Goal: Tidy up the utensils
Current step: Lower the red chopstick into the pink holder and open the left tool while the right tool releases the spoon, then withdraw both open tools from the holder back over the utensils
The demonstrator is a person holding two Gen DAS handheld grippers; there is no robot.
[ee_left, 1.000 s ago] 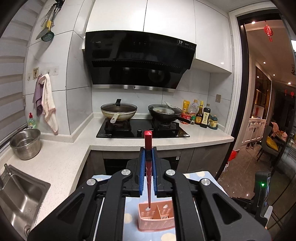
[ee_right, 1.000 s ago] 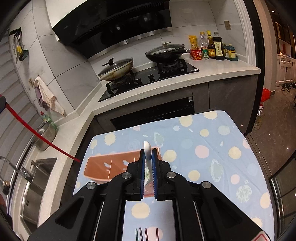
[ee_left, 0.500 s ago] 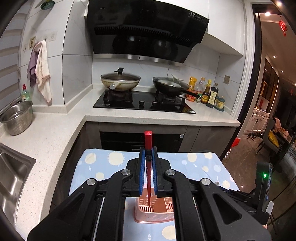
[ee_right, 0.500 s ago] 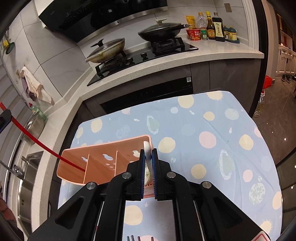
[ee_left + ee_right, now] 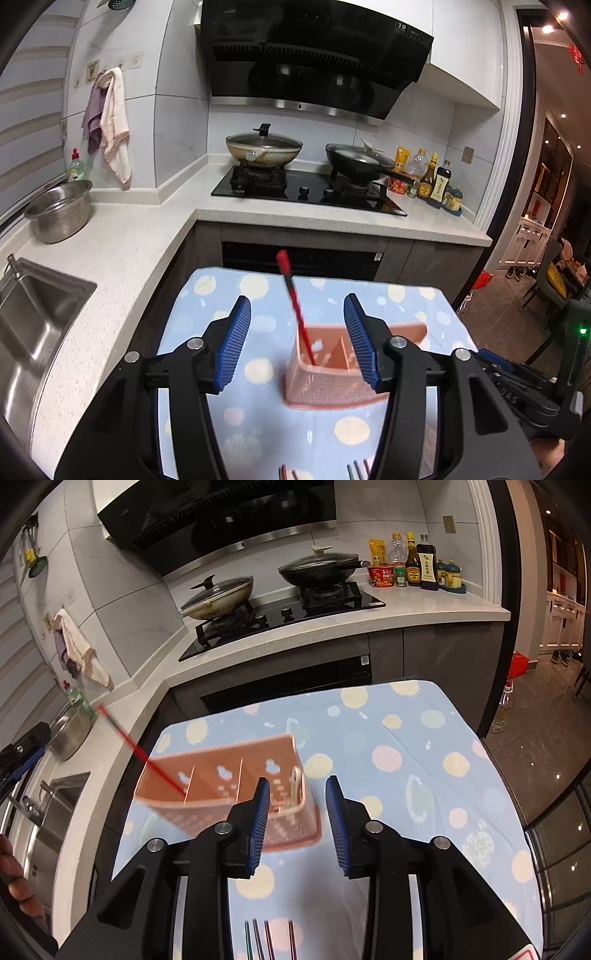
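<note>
Pink caddy: 2 utensils in, both your grippers empty
Left gripper and right gripper spread apart; red chopstick leans toward 11 o'clock, white spoon upright.

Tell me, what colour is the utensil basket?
Pink basket, seen best from the right wrist.

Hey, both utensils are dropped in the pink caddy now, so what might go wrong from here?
1. The red chopstick leans steeply out of the caddy; the open left gripper may knock it on withdrawing.
2. The caddy looks light and sits on a loose cloth, so a bump might tip it.
3. The white spoon stands beside a finger of the open right gripper and may get caught.
</note>
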